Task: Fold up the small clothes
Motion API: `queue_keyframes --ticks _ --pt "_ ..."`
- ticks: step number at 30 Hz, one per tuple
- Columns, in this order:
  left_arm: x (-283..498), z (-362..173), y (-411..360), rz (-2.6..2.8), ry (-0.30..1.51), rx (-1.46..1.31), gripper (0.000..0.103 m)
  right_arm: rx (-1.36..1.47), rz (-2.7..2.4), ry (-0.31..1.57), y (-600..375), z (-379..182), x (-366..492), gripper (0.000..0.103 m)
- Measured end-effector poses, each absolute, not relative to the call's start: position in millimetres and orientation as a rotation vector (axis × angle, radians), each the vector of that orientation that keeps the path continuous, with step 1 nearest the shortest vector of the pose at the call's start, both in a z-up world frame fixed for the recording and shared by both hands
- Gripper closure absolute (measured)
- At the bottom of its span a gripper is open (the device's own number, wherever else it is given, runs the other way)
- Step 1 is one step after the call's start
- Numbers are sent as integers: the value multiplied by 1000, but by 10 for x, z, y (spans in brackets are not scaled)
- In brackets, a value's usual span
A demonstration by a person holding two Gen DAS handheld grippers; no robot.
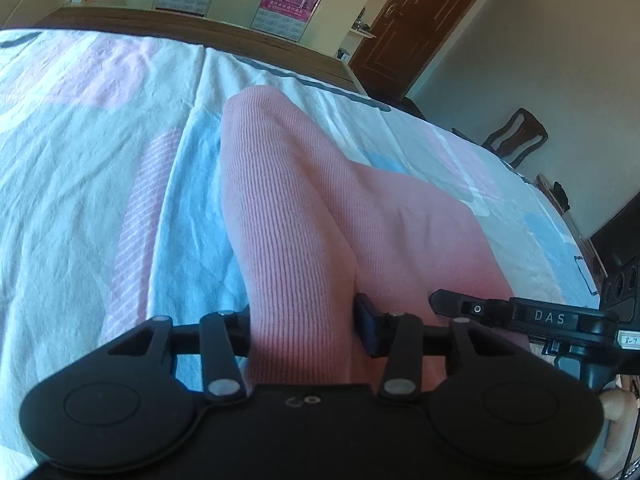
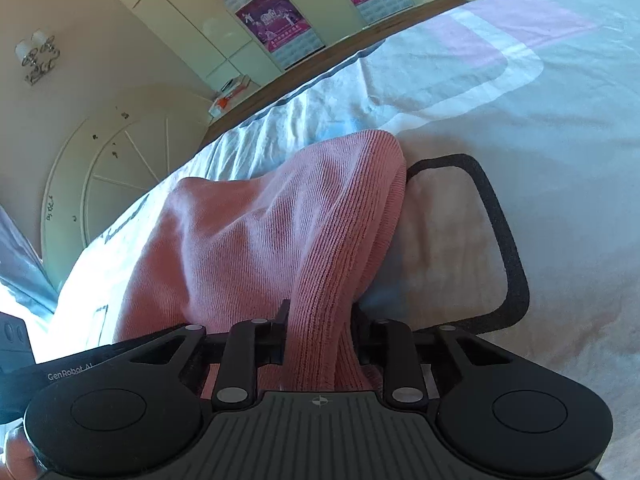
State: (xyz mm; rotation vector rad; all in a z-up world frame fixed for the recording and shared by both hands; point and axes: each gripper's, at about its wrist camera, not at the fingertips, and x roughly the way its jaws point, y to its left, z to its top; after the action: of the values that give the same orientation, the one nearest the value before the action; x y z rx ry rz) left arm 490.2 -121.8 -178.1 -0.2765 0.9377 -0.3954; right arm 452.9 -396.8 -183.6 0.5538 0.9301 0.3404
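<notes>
A pink ribbed knit garment (image 1: 296, 208) lies on the bed. In the left wrist view it runs from between my fingers up the sheet. My left gripper (image 1: 302, 332) is shut on its near edge; the cloth hides most of the left finger. In the right wrist view the same pink garment (image 2: 256, 240) is bunched and lifted. My right gripper (image 2: 318, 332) is shut on a thick fold of it. The right gripper (image 1: 532, 316) also shows at the right edge of the left wrist view, close beside the left one.
The bed sheet (image 1: 80, 184) is pale blue with pink and white patches and is creased. A wooden bed edge (image 1: 200, 28) runs along the far side. Beyond it stand cream wardrobes with pink posters (image 2: 276, 20), a brown door (image 1: 420, 24) and a dark chair (image 1: 516, 140).
</notes>
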Motion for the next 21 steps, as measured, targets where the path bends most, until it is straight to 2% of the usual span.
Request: queue_keyframes --ticks 4,21 --pt "4880 -1689 -1240 -386 921 -274 72 551 350 899 -3938 -1720 4475 81" --pt "4416 -1131 -981 -346 836 -218 74 535 434 839 -3469 -1218 4203 82"
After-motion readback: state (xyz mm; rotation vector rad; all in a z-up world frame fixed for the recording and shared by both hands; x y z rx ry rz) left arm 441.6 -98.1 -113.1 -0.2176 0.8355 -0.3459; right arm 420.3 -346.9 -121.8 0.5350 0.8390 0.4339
